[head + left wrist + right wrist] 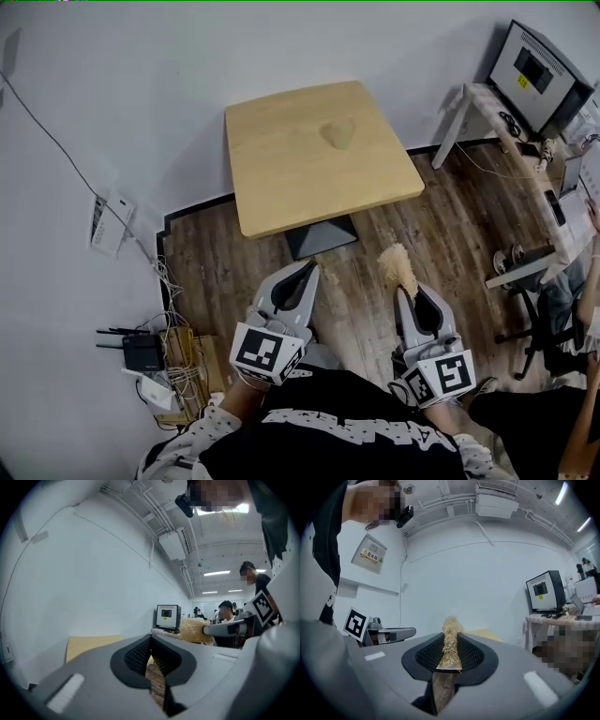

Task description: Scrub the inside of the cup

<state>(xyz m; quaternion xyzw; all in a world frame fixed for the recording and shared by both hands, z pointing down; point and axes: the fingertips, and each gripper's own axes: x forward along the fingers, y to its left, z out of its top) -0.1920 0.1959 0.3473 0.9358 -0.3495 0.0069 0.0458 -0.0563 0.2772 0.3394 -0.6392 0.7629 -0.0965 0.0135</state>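
A tan cup, close in colour to the tabletop, rests near the middle of the small wooden table; whether it stands upright or lies over I cannot tell. My left gripper hovers over the floor short of the table's near edge, shut with nothing between its pads. My right gripper is beside it, shut on a straw-coloured fibre scrubber that sticks out past the fingertips. In the right gripper view the scrubber is pinched between the black pads of that gripper. The scrubber also shows in the left gripper view.
The table stands on a black base on wood flooring. A router and tangled cables lie on the floor at left. At right are a white side desk with a monitor and an office chair. People stand far behind.
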